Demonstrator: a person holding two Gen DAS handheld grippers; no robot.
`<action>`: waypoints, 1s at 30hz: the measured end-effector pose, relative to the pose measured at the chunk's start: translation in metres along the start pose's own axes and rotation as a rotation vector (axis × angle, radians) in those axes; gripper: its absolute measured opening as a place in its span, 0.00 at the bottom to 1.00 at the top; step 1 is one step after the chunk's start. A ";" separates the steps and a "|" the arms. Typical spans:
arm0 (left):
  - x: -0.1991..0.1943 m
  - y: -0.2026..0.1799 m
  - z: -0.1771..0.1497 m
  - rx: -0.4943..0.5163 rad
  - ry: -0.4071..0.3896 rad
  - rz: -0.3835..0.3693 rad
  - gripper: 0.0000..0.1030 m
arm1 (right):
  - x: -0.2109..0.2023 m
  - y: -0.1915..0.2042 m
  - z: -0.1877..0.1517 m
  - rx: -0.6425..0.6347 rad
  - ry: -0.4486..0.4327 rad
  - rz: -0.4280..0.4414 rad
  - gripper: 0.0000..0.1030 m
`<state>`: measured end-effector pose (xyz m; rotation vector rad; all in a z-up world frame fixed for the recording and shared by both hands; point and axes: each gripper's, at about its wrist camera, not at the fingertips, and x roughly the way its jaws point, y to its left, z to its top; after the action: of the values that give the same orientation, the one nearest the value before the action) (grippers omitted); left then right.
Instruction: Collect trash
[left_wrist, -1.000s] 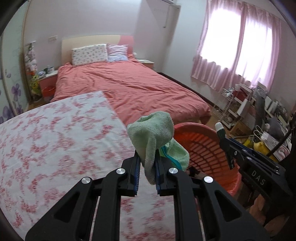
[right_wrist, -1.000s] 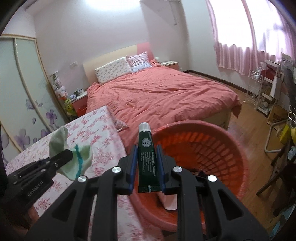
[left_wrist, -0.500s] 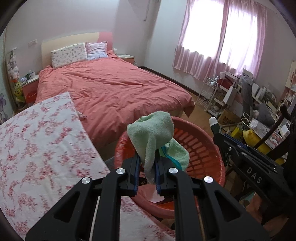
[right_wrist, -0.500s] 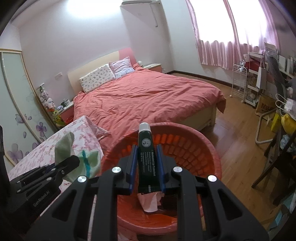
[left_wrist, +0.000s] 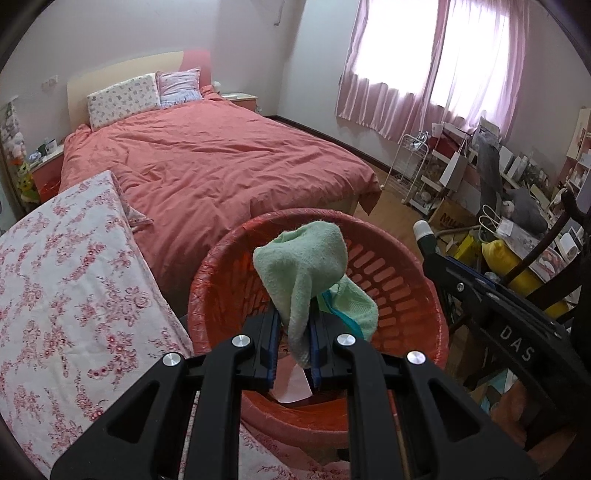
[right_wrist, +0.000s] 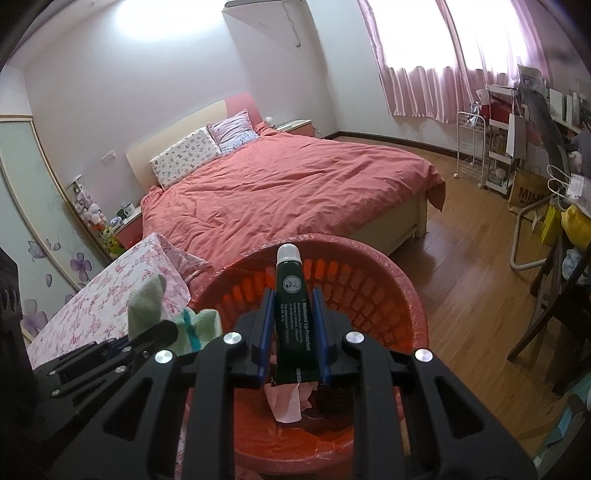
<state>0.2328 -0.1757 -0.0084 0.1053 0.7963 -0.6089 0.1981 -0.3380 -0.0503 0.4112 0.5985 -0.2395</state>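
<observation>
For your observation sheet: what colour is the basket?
Orange-red basket, clearest in the right wrist view.

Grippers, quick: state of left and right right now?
Left gripper: shut on the green cloth.
Right gripper: shut on the dark green tube.

A pale green cloth (left_wrist: 306, 266), soft and terry-like with a teal stripe on one fold, hangs bunched and drooping above the red basket (left_wrist: 402, 280). Beside it a dark green tube (right_wrist: 293, 314) with a white cap and small white lettering stands upright, cap pointing away, over the same basket. The basket is round, slotted along its wall and lined with thin red plastic. A crumpled pink tissue (right_wrist: 288, 402) lies on its bottom, next to something dark I cannot make out.
</observation>
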 end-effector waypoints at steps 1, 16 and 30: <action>0.002 -0.001 0.000 0.000 0.005 0.002 0.13 | 0.001 -0.001 0.001 0.005 0.004 0.005 0.20; -0.005 0.016 -0.016 -0.038 0.042 0.080 0.46 | -0.016 -0.016 -0.002 0.037 -0.029 -0.005 0.54; -0.140 0.048 -0.081 -0.024 -0.194 0.339 0.98 | -0.117 0.047 -0.056 -0.215 -0.238 -0.136 0.96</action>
<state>0.1320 -0.0449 0.0265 0.1533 0.5797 -0.2838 0.0921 -0.2599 -0.0097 0.1314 0.4130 -0.3455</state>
